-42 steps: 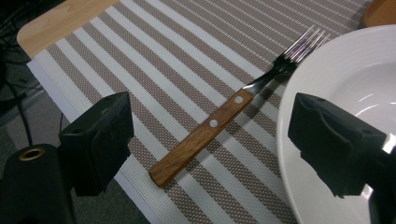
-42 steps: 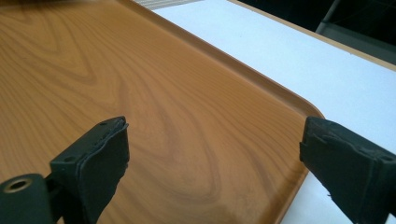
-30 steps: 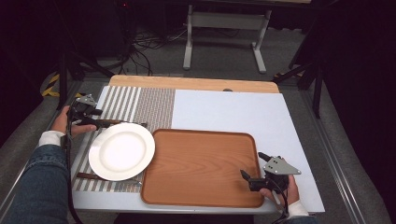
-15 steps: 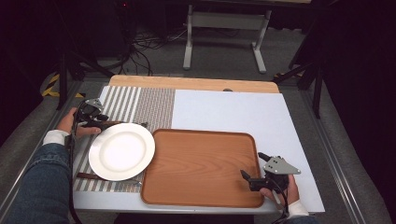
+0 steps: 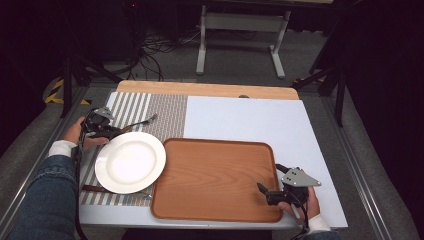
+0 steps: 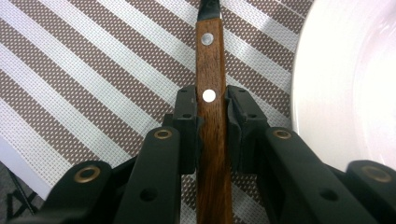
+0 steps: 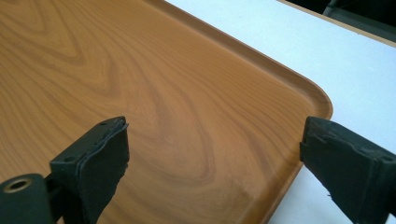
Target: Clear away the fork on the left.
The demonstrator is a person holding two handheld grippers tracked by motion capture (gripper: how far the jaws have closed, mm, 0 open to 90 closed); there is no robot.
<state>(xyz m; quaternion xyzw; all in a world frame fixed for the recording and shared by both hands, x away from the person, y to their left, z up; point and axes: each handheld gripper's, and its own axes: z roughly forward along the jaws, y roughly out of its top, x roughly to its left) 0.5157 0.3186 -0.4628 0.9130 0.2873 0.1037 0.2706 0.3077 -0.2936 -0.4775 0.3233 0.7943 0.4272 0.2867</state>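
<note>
Dark floor, cables and a metal stand are seen at the top of the high view, behind a white-topped table (image 5: 260, 120). A striped placemat (image 5: 150, 107) lies at centre left, with a white plate (image 5: 130, 162) on it and a wooden tray (image 5: 215, 177) touching the plate's right edge. At the left edge, the left gripper (image 5: 112, 133) is pinched on the handle of a fork (image 5: 142, 121), whose tines point to the upper right. A knife (image 5: 100, 189) is partly hidden under the plate's lower rim. At lower right, the right gripper (image 5: 267, 192) is held over the tray's corner.

Left gripper view: both jaws are pressed against the riveted wooden handle at centre frame, above the placemat; the plate fills the right edge.

Right gripper view: the jaws are spread wide, with nothing between them, over the tray's rounded corner.
</note>
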